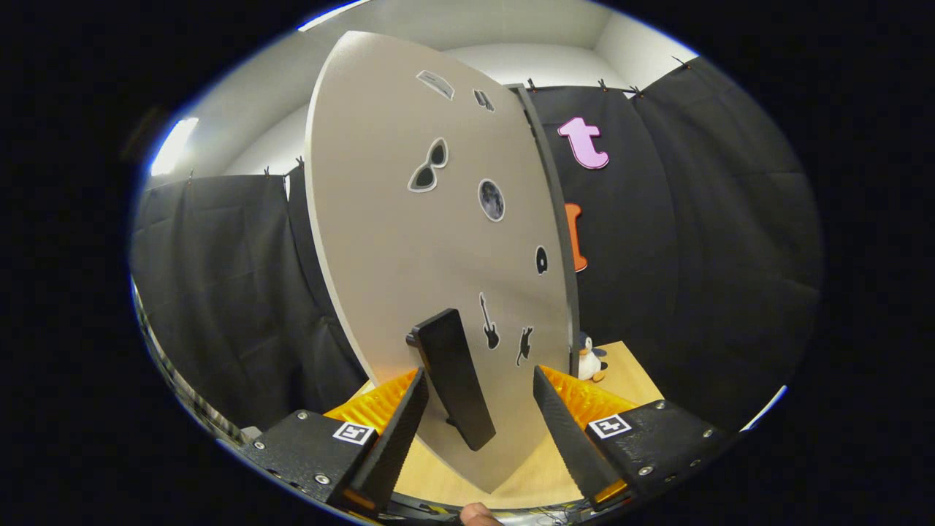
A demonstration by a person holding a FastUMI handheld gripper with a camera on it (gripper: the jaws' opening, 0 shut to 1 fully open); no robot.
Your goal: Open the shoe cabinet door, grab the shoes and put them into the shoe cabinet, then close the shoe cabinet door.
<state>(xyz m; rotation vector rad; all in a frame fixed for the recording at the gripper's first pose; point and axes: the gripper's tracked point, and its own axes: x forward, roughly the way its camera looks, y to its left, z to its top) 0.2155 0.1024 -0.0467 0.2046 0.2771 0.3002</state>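
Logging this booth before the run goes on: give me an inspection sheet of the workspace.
Surface: light wooden tabletop, bare patches beside and under the door.
Job's things: shoe cabinet door, pale, covered with stickers, swung edge-on; black door handle between the gripper's fingers, left finger close to it, right finger apart.
Clutter: small penguin toy on the table beyond the right finger.
Gripper: gripper open around the handle; a fingertip of the holder below.
Cables: nothing clearly seen.
Surroundings: black cloth wall, white ceiling above.
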